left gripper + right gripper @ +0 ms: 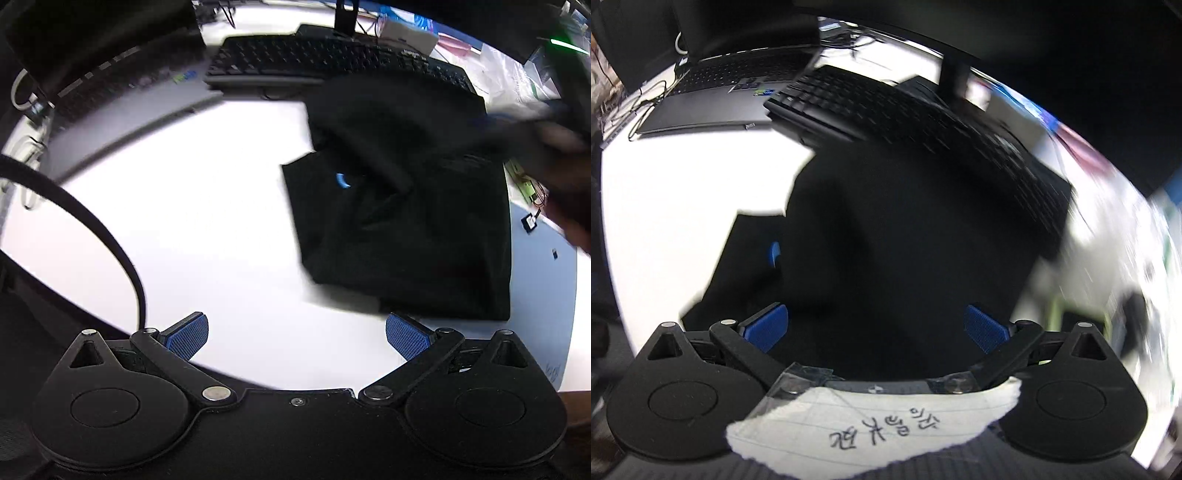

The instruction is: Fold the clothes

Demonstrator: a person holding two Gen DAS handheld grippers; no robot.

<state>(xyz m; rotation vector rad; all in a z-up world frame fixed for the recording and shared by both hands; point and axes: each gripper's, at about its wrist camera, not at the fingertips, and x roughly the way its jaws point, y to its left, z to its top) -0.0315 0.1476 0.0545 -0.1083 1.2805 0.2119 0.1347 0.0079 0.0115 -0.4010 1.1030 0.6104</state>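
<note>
At my remote station, a black T-shirt lies part-folded on the white table, toward its far side, its far edge close against a black keyboard. A small blue mark shows on the cloth beside a loose flap that lies across its upper half.

My left tongs hang wide apart over bare tabletop just short of the shirt's near edge, blue pads gripping nothing. My right tongs are also spread wide, poised directly above the dark cloth, with no fabric between the pads as far as I can tell; the right view is heavily smeared. A torn paper note is taped to the right tool's body. A laptop sits at the table's far left corner, clutter along the right edge.

I judge that I am between folds: one flap is laid over and the bundle is still uneven. The next move, as I read it, calls for bringing both tongs down on a free edge of the shirt, pinching only the top layers, and carrying that edge across without dragging the whole garment into the keyboard.
</note>
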